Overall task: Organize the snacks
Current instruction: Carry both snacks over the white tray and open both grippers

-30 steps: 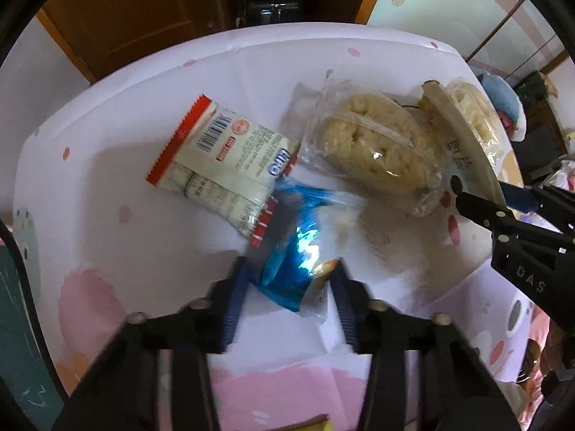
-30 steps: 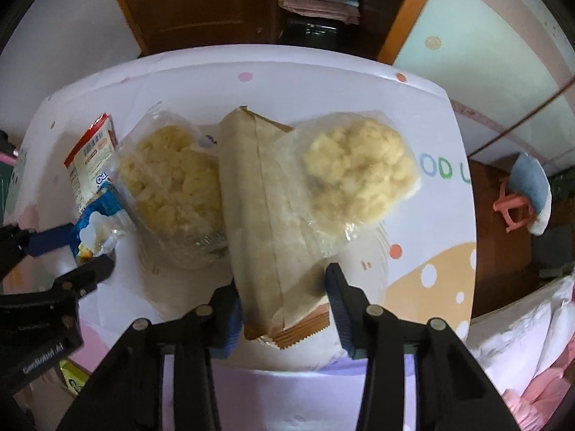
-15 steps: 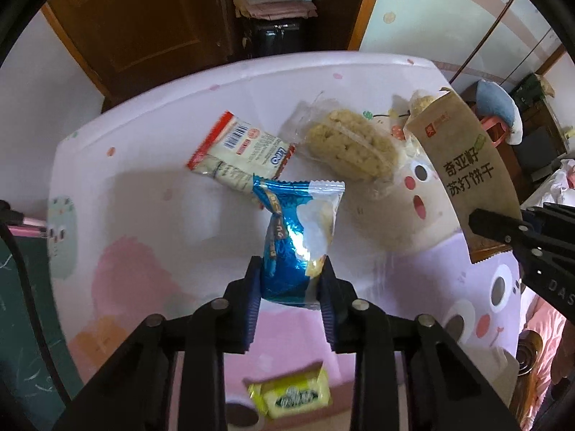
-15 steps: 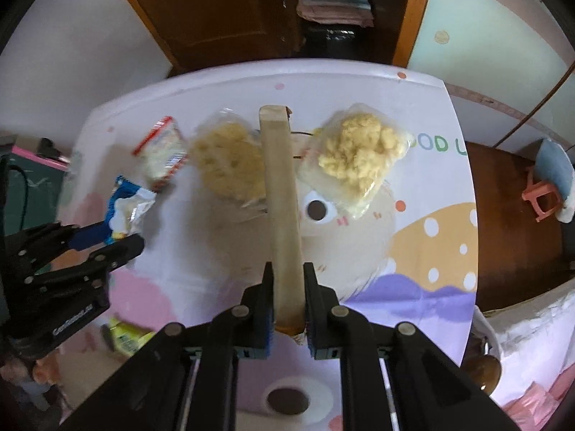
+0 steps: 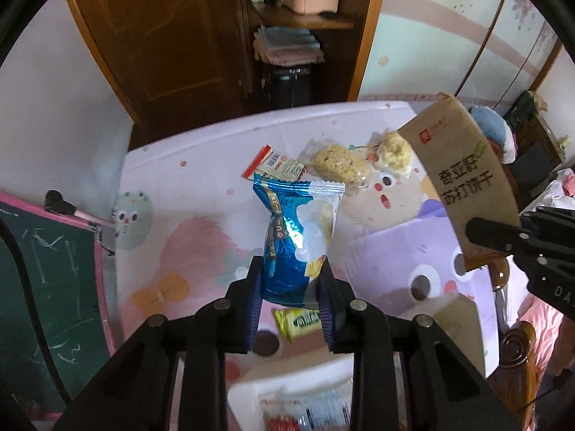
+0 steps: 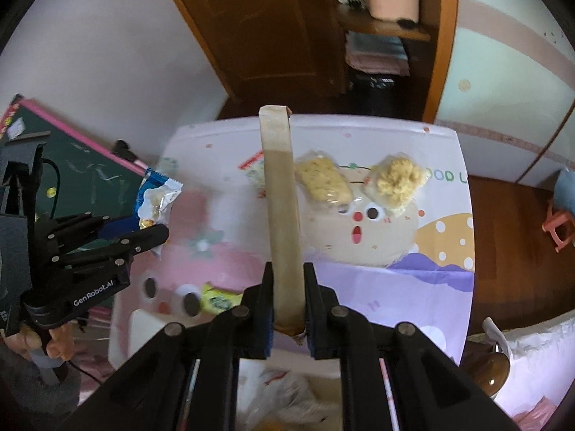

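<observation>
My left gripper (image 5: pixel 289 287) is shut on a blue foil snack packet (image 5: pixel 294 237) and holds it upright well above the table. The packet also shows in the right wrist view (image 6: pixel 154 197). My right gripper (image 6: pixel 287 301) is shut on a brown paper cracker pack (image 6: pixel 282 215), held edge-on high over the table; its printed face shows in the left wrist view (image 5: pixel 463 179). On the table far side lie a red-and-white packet (image 5: pixel 275 165) and two clear bags of pale puffed snacks (image 5: pixel 339 165) (image 5: pixel 393 151).
A yellow-green packet (image 5: pixel 300 321) lies on the cartoon-print tablecloth (image 5: pixel 201 237) under my left gripper. A white container with packets (image 5: pixel 305 406) sits at the near edge. A green chalkboard (image 5: pixel 50 269) stands left. A wooden door and shelves stand behind.
Both grippers have risen and pulled back from the table, each carrying its packet. The snacks left on the table look smaller and farther away. The white container has come into view.
</observation>
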`<state>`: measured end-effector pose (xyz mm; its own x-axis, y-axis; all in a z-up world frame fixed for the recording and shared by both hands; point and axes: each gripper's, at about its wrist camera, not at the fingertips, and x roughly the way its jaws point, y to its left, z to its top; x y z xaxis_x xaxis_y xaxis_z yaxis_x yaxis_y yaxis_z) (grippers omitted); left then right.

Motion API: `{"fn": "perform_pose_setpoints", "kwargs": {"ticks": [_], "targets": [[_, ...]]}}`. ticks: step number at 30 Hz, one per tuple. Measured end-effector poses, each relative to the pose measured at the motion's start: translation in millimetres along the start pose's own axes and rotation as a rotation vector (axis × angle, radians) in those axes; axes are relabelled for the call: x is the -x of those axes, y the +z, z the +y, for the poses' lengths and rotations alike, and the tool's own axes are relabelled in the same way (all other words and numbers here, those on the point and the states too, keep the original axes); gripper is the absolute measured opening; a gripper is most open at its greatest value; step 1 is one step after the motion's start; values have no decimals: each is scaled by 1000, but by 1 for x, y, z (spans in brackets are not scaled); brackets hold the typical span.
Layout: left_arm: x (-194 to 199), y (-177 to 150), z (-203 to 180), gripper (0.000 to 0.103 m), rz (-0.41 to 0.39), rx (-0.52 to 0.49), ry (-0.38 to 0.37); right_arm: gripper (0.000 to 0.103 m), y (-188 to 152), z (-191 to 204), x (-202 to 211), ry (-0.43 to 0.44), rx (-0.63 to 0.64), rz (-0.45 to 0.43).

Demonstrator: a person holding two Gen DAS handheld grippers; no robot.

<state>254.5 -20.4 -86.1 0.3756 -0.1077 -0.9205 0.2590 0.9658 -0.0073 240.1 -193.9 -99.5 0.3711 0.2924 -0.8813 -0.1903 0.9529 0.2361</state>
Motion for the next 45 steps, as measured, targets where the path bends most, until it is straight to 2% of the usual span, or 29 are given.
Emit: {"fn": "perform_pose_setpoints", "kwargs": {"ticks": [6, 10, 19, 27, 30, 38, 45], "targets": [[61, -32, -7, 26, -55, 1, -12, 13, -21, 23, 37, 42, 33, -41], [89, -54, -12, 26, -80, 3, -23, 13, -39, 34, 59, 67, 51, -60], [118, -100, -23, 26, -79, 40, -78, 13, -77, 48, 97, 97, 47, -87], [122, -138, -39, 26, -52, 40, -92, 13, -111, 54, 111, 99, 32, -94], [117, -148, -41, 26, -36, 45, -90, 13, -125, 52, 108, 117, 3, -66], [86, -179, -49, 26, 52, 55, -81, 13, -154, 47, 85, 96, -55, 20], [70, -197, -53, 26, 93, 61, -72, 13, -174, 53, 63, 78, -53, 101]]}}
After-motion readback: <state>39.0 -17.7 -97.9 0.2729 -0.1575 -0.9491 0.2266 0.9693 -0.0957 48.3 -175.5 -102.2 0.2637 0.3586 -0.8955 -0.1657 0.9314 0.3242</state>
